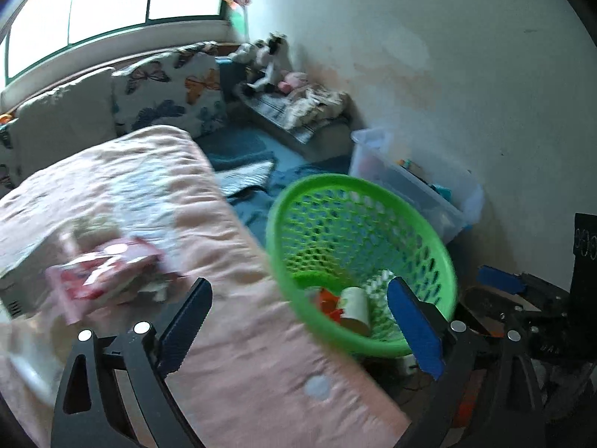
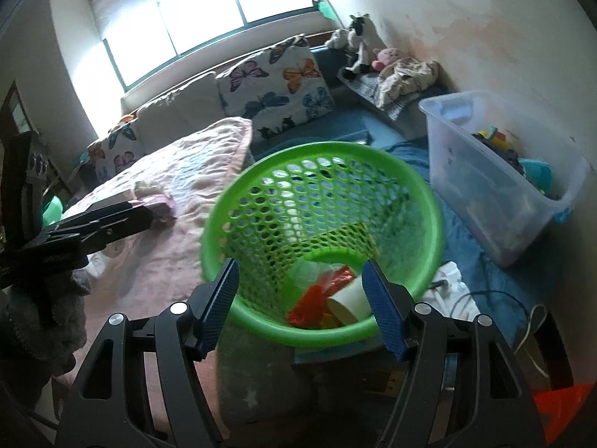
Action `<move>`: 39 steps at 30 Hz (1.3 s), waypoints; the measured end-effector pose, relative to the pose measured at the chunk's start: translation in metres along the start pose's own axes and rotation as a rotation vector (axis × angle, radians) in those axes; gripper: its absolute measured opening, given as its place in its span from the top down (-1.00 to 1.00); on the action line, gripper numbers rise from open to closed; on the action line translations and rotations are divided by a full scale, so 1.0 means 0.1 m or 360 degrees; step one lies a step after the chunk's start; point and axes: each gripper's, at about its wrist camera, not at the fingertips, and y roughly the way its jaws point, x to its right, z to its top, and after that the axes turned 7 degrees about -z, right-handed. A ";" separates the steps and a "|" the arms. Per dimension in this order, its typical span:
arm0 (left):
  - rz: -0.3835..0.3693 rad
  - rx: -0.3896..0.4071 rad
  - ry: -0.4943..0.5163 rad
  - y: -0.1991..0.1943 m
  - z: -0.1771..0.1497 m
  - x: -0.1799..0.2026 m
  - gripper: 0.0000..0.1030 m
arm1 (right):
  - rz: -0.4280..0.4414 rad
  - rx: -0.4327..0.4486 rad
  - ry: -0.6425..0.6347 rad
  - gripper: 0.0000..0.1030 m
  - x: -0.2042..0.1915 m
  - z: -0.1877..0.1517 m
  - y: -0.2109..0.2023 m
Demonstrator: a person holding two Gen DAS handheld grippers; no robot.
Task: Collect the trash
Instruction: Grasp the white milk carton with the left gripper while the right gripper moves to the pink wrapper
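Right wrist, gripper [image 2: 300, 306] spread, green basket [image 2: 429, 201]

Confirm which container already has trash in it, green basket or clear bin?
The green basket: a paper cup and orange wrapper lie at its bottom. The clear bin by the wall holds what look like toys.

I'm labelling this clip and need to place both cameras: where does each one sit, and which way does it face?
Left wrist: on the left gripper, above the pink bedspread, facing the red-and-white wrapper and green basket; its open fingers show, with the right gripper beyond.
Right wrist: on the right gripper, looking into the green basket at its paper cup; the left gripper shows at left.
Shared: basket, bedspread, clear bin.
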 end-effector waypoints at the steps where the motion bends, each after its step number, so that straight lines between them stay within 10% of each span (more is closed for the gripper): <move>1: 0.0030 0.0014 -0.0008 -0.06 -0.02 -0.05 -0.78 | 0.0010 0.0002 -0.0009 -0.33 -0.05 0.01 0.00; 23: 0.0525 0.0207 -0.0455 -1.09 -0.41 -1.64 -0.78 | 0.0239 -0.0034 -0.0262 -0.53 -1.17 0.18 0.25; 39: 0.0599 0.0131 -0.0472 -0.73 -0.20 -2.14 -0.78 | 0.0289 -0.0084 -0.0350 -0.54 -1.59 0.28 0.49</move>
